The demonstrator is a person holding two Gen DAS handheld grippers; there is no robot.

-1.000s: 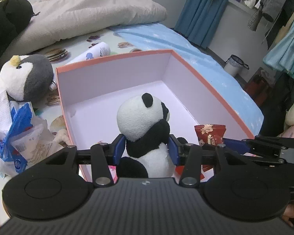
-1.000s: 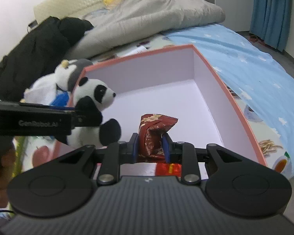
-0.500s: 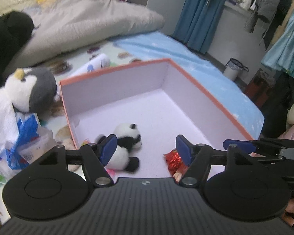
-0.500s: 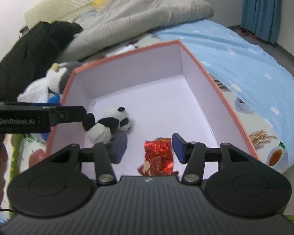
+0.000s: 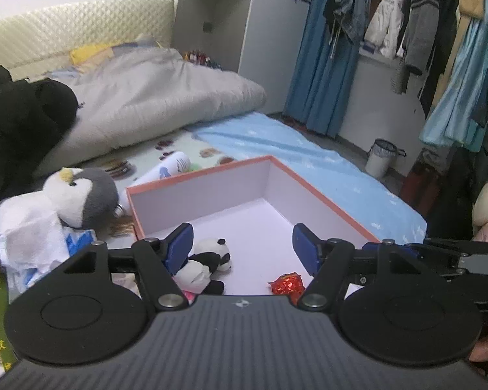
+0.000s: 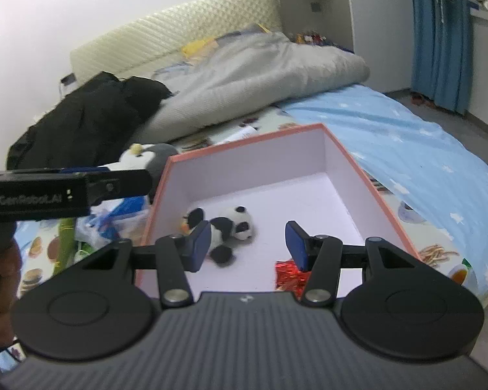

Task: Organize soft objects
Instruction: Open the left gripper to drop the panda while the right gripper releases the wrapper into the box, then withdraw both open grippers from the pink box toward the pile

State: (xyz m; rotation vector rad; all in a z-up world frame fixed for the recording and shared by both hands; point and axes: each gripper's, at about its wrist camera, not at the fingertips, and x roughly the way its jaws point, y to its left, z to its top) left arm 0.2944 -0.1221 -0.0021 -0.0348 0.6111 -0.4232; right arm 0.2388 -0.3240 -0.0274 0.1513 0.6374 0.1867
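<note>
Below and just ahead of the left gripper (image 5: 242, 243), a panda (image 5: 205, 265) lies on its side on the floor of the box (image 5: 325, 200), close to the left finger's blue pad (image 5: 179, 247) in the picture but under it and not touched. The left gripper has just been opening and now stands wide, with nothing between its pads. A red packet (image 5: 286, 284) lies on the box floor below the right-hand pad, near the box's near edge.

Seen from the right gripper (image 6: 247, 243), the panda (image 6: 226, 227) lies ahead and to the left, partly behind the left pad (image 6: 198, 247), and the red packet (image 6: 288, 276) sits low beside the right pad, partly covered by that finger. This gripper too has just been opening; its jaws stand moderately apart and hold nothing.

Left of the box, outside it, a penguin (image 5: 81, 195) rests against a heap of white cloth (image 5: 32, 234) and blue-and-white wrappers (image 5: 76, 239). A white tube (image 5: 170, 167) lies beyond the box's far left corner. Farther off, a grey quilt (image 5: 159, 97) and a black garment (image 5: 19, 113) are piled on the bed, and a blue sheet (image 5: 292, 149) runs along the box's right side. The left gripper's body crosses the left edge of the right view, with part of a hand (image 6: 0, 279) under it.
</note>
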